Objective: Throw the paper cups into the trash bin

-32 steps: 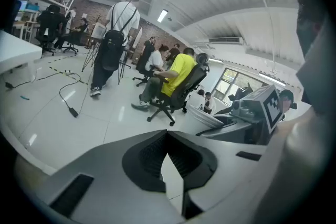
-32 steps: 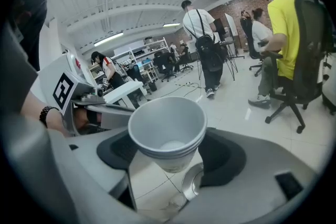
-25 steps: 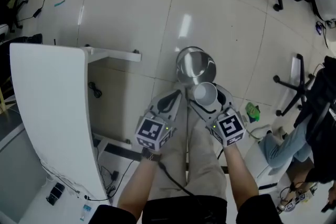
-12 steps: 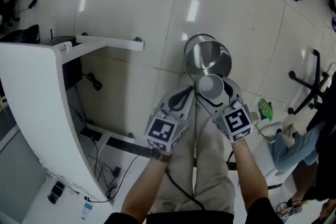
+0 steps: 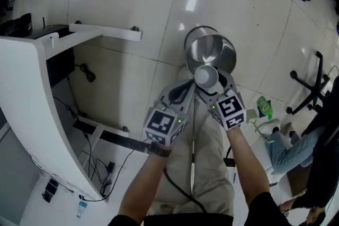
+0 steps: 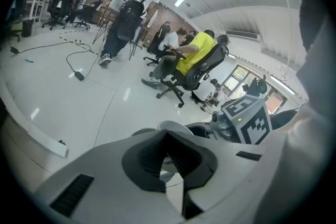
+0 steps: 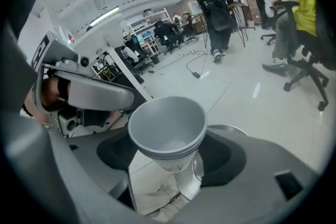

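My right gripper [image 5: 207, 82] is shut on a stack of white paper cups [image 5: 206, 76], held upright with the mouths up. In the right gripper view the paper cups [image 7: 168, 131] sit nested between the two jaws. A round metal trash bin [image 5: 211, 49] stands on the floor just beyond the cups; its rim [image 7: 226, 128] shows behind them. My left gripper [image 5: 183, 93] hangs beside the right one, shut with nothing in it. In the left gripper view its jaws [image 6: 167, 161] meet, and the cups' rim [image 6: 173, 127] shows beyond them.
A white desk [image 5: 26, 92] stands at the left, with cables [image 5: 87, 72] under it. Office chair bases [image 5: 312, 87] and a seated person's legs [image 5: 283, 145] are at the right. A green object [image 5: 265, 107] lies on the tiled floor. People sit and stand in the distance.
Both grippers have moved forward with the cups, closer to the bin. The view has shifted, so the bin now lies just past the cups.
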The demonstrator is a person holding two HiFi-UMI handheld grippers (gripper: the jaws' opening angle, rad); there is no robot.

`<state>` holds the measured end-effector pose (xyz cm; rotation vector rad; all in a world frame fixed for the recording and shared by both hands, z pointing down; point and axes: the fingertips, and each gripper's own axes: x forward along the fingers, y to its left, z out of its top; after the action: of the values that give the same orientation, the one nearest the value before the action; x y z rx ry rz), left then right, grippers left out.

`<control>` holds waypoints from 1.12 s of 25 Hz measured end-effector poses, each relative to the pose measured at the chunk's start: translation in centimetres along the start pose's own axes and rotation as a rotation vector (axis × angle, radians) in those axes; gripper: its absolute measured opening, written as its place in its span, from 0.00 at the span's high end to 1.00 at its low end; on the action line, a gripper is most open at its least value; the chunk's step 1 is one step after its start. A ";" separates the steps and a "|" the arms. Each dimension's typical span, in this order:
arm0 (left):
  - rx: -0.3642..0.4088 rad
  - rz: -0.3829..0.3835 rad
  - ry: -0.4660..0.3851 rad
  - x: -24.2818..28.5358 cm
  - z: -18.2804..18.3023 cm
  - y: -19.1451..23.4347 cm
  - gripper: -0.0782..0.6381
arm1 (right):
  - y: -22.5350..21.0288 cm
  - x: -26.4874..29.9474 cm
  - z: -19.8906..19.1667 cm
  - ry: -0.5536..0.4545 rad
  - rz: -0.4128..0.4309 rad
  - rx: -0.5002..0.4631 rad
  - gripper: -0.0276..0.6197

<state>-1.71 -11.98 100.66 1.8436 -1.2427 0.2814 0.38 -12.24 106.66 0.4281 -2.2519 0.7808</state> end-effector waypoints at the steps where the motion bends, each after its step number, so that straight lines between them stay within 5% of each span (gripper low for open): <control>1: -0.006 0.002 0.010 0.1 -0.5 0.3 0.89 | 0.0 0.8 -0.4 0.014 0.007 -0.004 0.40; 7: -0.027 0.017 0.029 0.6 -2.0 2.0 0.89 | -2.1 5.5 -3.6 0.101 0.001 0.042 0.40; 15: -0.029 0.032 0.008 0.5 -2.6 3.7 0.89 | -7.1 9.6 -11.3 0.297 -0.083 0.266 0.40; 28: -0.064 0.062 -0.022 0.6 -4.6 5.3 0.89 | -9.0 15.2 -19.1 0.543 -0.040 0.179 0.40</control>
<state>-4.67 -9.50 106.57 1.7605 -1.3104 0.2531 4.07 -8.01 132.07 0.2971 -1.6737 0.9511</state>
